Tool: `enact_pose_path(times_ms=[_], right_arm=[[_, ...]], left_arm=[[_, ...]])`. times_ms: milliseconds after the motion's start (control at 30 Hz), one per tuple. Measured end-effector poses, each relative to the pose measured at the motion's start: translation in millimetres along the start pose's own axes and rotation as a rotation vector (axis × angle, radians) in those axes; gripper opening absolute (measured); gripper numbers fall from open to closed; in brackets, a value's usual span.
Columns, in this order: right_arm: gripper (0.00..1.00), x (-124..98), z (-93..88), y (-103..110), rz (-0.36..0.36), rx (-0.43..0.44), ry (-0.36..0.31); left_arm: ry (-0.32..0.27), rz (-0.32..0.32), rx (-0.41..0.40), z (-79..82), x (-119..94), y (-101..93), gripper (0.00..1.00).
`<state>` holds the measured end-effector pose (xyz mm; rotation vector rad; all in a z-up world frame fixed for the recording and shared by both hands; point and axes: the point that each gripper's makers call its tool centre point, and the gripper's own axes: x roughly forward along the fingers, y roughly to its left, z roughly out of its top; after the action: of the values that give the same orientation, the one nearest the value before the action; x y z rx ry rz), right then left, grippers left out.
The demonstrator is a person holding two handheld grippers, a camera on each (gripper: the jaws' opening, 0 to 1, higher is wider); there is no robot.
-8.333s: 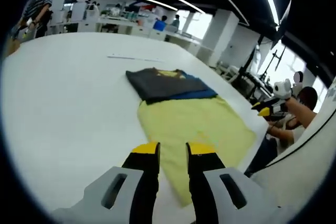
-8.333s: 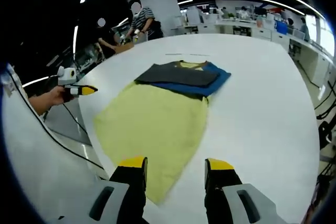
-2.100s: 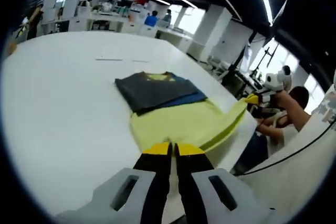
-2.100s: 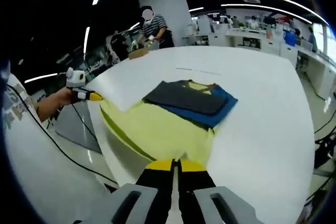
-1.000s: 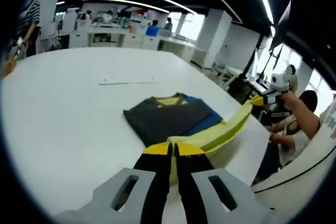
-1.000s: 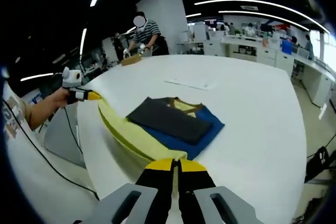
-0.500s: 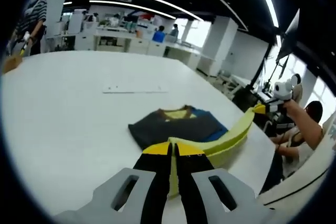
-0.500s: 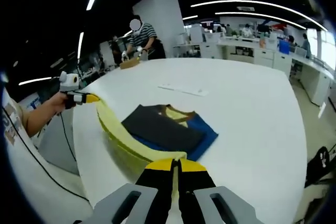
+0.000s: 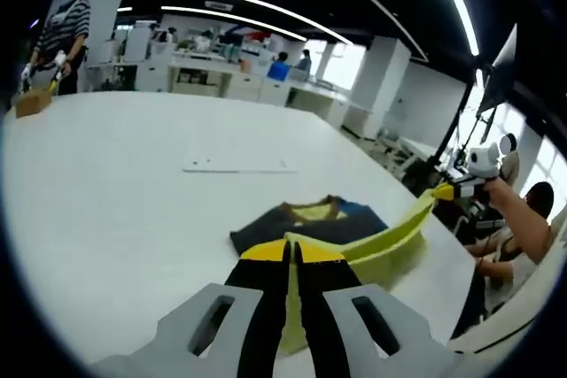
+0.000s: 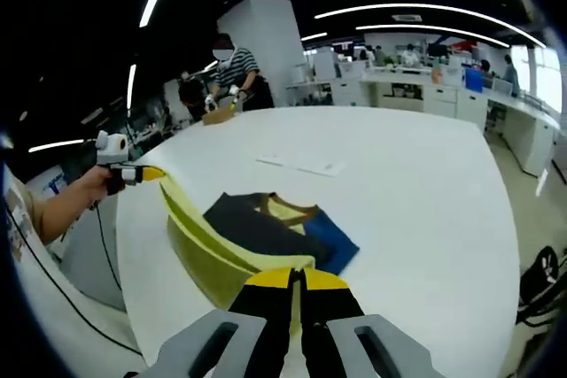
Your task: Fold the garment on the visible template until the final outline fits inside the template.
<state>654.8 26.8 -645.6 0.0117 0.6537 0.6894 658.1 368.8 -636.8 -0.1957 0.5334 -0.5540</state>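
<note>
A yellow garment (image 9: 390, 241) hangs stretched in the air between my two grippers, its lower part folded back on the white table (image 9: 106, 183). My left gripper (image 9: 292, 252) is shut on one corner of its edge. My right gripper (image 10: 292, 276) is shut on the other corner. In the left gripper view the right gripper (image 9: 447, 190) shows at the right, held by a hand. In the right gripper view the left gripper (image 10: 146, 173) shows at the left, and the yellow garment (image 10: 199, 236) sags below. Just beyond lies a folded stack (image 9: 306, 220): dark grey top (image 10: 252, 223), blue layer (image 10: 330, 236).
A thin white strip (image 9: 237, 165) lies flat on the table beyond the stack, also seen as the strip (image 10: 301, 165). A person in a striped shirt (image 10: 230, 68) works at a cardboard box (image 9: 31, 99) at the table's far edge. Desks line the back wall.
Both grippers, shut on the yellow garment's edge, have risen and carried it forward toward the folded stack. More of the garment now hangs off the table.
</note>
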Motion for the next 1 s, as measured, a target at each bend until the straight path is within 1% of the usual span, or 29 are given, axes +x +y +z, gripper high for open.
enact_pose_path(times_ms=[200, 333, 500, 867, 1000], right_arm=[[0.00, 5, 16.3, -4, -0.004, -0.017, -0.015], [0.00, 8, 23.8, -10, -0.009, -0.013, -0.026], [0.00, 12, 33.9, -15, -0.013, -0.013, -0.041], [0.00, 27, 48.7, -33, -0.029, -0.007, -0.047], [0.00, 34, 52.5, -39, -0.033, 0.006, -0.059]], left_arm=[[-0.024, 0.013, -0.010, 14.1, 8, 6.9, 0.00], [-0.034, 0.021, -0.006, 22.0, 12, 10.5, 0.00], [-0.052, 0.028, 0.000, 35.6, 20, 15.4, 0.00], [-0.065, 0.038, 0.004, 54.1, 46, 22.9, 0.00], [-0.073, 0.043, 0.003, 58.4, 54, 26.6, 0.00]])
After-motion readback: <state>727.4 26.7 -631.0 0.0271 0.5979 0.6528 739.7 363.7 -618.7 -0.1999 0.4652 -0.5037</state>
